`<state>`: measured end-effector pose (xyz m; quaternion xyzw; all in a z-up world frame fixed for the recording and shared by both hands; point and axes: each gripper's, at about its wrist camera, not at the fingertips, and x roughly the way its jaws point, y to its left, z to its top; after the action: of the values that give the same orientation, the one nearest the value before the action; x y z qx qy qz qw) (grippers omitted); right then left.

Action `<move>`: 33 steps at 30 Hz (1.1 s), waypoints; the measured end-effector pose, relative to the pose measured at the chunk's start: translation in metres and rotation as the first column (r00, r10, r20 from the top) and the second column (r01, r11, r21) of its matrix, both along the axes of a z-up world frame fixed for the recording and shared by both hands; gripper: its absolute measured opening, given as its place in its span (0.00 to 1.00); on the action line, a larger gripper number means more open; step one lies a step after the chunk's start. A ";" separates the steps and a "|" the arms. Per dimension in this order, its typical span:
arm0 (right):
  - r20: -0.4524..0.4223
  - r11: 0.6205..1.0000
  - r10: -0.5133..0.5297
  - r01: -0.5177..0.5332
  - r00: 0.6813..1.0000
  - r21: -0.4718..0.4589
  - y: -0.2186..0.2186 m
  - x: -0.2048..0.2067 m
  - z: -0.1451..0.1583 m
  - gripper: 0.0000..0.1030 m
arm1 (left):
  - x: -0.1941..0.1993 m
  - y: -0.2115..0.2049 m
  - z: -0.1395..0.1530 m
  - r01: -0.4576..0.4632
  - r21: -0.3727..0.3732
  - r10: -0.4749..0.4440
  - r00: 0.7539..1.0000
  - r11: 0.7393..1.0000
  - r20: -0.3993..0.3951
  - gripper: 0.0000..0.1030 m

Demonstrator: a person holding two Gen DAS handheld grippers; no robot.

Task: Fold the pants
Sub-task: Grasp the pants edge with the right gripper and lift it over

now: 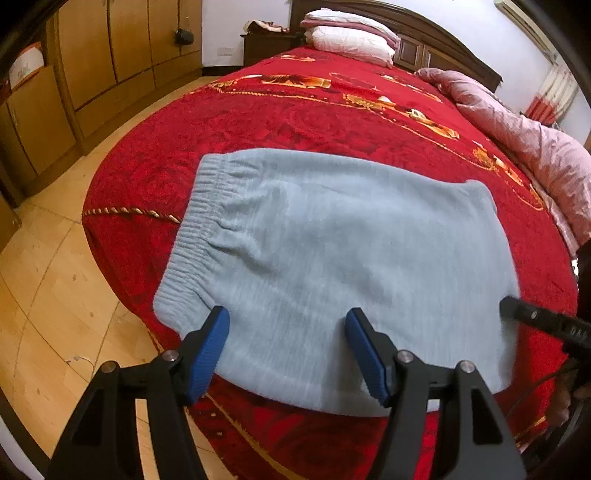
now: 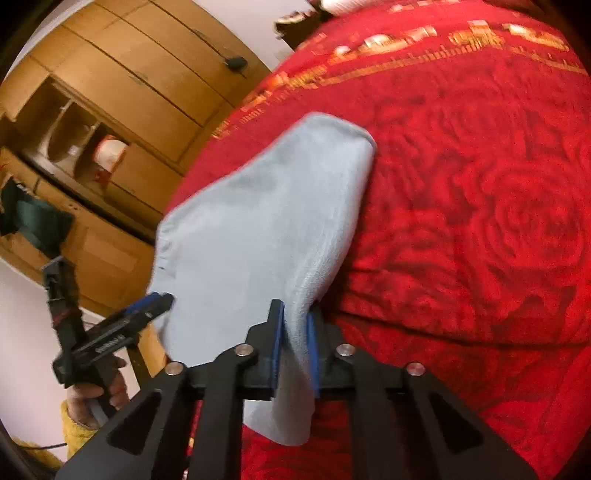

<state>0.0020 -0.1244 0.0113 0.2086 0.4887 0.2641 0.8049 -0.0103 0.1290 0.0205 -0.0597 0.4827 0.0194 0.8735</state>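
Light blue fleece pants (image 1: 332, 258) lie folded on the red bedspread (image 1: 295, 118), elastic waistband (image 1: 199, 221) to the left. My left gripper (image 1: 288, 315) hovers open over the near edge of the cloth, its blue pads wide apart with nothing between them. In the right wrist view my right gripper (image 2: 295, 314) is shut on the right-hand edge of the pants (image 2: 266, 221), lifting that end off the bed so it drapes down past the jaws. One of the right gripper's fingers (image 1: 517, 312) shows at the cloth's right edge in the left wrist view.
The bed's near corner drops to a wooden floor (image 1: 55, 295) on the left. Wooden wardrobes (image 1: 92, 66) line the far left wall. Pillows (image 1: 351, 33) and a pink quilt (image 1: 517, 129) sit at the bed's head and right side. A hand (image 2: 107, 384) in a yellow sleeve holds the left gripper.
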 end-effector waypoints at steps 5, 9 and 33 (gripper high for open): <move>0.096 1.000 0.026 -0.027 0.995 0.015 0.004 -0.005 0.029 0.10 | -0.005 -0.005 0.010 0.045 0.002 -0.045 0.999 0.999 0.021 0.67; 0.185 0.997 0.070 -0.071 0.980 -0.003 0.016 -0.007 0.060 0.10 | -0.008 -0.013 0.016 0.091 -0.018 -0.091 0.995 0.996 0.047 0.67; 0.268 0.928 0.370 -0.366 0.889 -0.068 0.134 0.012 0.130 0.10 | -0.023 0.069 0.044 -0.086 -0.056 0.093 0.986 0.995 0.138 0.67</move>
<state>0.0144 0.0094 0.1415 0.0672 0.4045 0.4345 0.8019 -0.0338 0.1978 0.0643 -0.1043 0.4174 0.0425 0.9017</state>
